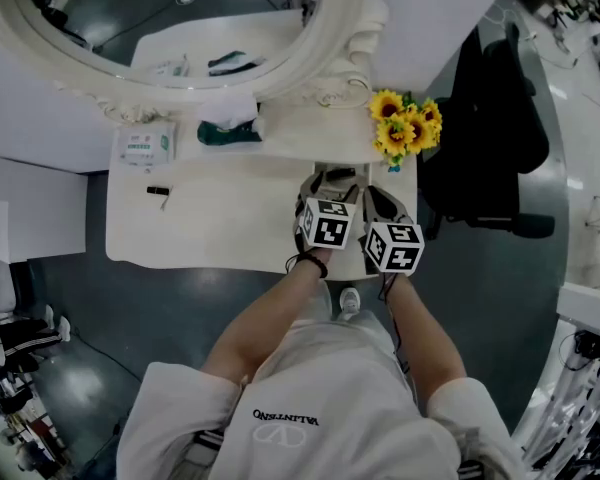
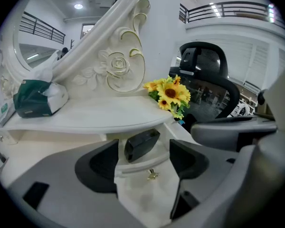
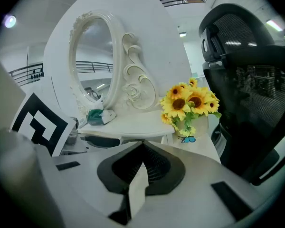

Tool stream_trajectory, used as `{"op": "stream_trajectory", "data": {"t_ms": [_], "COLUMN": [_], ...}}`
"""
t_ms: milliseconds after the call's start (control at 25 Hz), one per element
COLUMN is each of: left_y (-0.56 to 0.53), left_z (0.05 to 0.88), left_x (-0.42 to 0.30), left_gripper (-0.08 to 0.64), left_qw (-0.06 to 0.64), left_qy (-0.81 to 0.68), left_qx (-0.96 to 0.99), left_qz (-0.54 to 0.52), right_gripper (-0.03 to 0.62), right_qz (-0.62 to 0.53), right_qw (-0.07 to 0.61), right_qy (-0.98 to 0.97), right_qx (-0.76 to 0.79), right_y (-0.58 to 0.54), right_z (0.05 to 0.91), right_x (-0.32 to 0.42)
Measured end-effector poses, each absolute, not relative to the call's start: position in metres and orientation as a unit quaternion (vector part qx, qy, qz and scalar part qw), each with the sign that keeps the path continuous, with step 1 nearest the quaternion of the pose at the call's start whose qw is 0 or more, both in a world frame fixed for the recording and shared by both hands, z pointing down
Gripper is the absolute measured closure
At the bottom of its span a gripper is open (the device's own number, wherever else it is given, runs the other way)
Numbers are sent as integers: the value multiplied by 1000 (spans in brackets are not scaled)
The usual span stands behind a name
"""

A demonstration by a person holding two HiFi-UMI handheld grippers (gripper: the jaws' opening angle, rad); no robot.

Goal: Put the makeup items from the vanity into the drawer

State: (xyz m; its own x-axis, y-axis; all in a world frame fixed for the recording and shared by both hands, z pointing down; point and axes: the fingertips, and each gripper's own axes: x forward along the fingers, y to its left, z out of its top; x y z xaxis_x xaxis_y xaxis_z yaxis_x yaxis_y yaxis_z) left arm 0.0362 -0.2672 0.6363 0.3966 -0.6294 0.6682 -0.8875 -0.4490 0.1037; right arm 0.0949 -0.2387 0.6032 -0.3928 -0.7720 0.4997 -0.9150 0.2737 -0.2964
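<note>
Left gripper (image 2: 143, 158) is hovering at the lower centre of its own view, jaws spread wide, pads not pressing on anything. A black makeup case (image 2: 141, 145) is showing in the gap between them, sitting tilted just above the white drawer (image 2: 142, 194) front with its gold knob (image 2: 153, 175). Can't tell if the case is lying fully inside the drawer. Right gripper (image 3: 142, 145) is sitting bottom centre of its view, jaws pressed together at the tips, pinching nothing.

In the head view both grippers are crowding the right end of the vanity top (image 1: 230, 223), near frame centre, marker cubes side by side. Sunflowers (image 1: 405, 123) are standing on the shelf just above them, right of the mirror frame (image 1: 320, 48). A green tissue pack (image 1: 225, 133) is lying on the shelf in the upper middle, with a white packet (image 1: 145, 146) further left. A small black item (image 1: 158, 193) is lying on the tabletop, left of centre, well apart from both grippers. A black office chair (image 1: 500, 138) is standing at the right.
</note>
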Motion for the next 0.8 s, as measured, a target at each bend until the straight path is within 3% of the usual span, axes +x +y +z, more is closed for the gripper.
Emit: {"op": "stream_trajectory", "data": {"t_ms": [320,800], "left_y": [-264,-244], "left_z": [620,603], "left_x": [22,-15], "left_gripper": [249,557], "left_qw": [209,165], "left_qy": [-495,-542], "left_qx": [806,789], "left_qz": [250,239], "right_gripper": [583,583], "right_qz": [277,275], "right_qw": [128,126], "right_qy": [-788,-788], "right_qx": [535,537], "right_y": [-229,-209], "right_z": [601,598], "right_x": [95,105]}}
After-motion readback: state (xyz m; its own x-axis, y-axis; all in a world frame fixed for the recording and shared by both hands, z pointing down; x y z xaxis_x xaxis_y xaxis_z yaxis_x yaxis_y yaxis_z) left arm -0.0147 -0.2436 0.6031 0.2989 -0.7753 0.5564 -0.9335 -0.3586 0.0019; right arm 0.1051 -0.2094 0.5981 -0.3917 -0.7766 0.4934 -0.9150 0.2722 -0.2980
